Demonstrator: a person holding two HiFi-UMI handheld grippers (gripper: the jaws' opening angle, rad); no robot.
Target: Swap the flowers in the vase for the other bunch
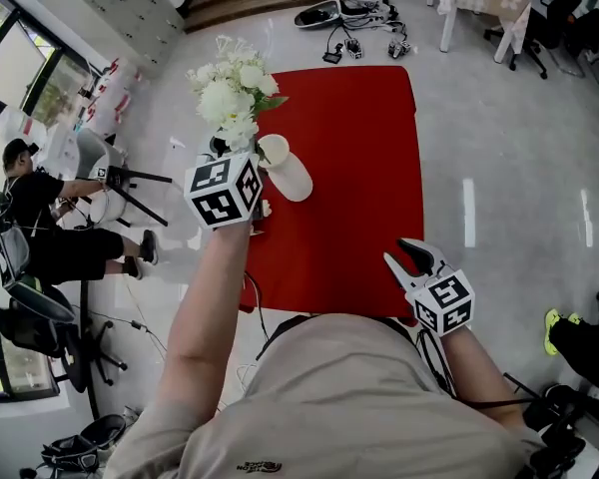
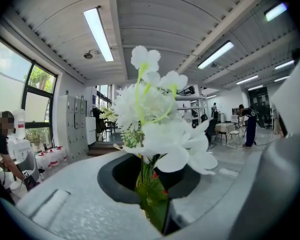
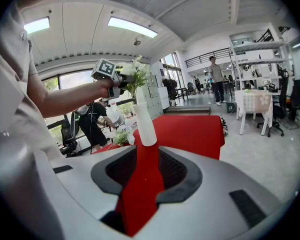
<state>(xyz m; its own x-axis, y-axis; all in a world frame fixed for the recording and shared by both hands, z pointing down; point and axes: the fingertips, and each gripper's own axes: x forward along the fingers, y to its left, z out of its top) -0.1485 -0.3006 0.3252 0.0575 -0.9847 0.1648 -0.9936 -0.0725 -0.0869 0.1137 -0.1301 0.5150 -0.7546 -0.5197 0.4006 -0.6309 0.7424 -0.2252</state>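
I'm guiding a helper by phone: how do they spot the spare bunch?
Find the red table, then the tall white vase on it. The spare bunch lies flat by the vase's foot; the other white bunch is up in the left gripper.

Beige short-sleeved shirt [image 1: 329, 407] here, small dark logo low down.
Left gripper [image 1: 221, 151] and right gripper [image 1: 398, 251]: pale grey shells, black-lined jaws, black-and-white marker cubes [image 1: 223, 190].

Flower bunch [image 1: 235, 98] above vase [image 1: 288, 171] on table [image 1: 359, 168], other bunch [image 3: 121, 133] beside it.
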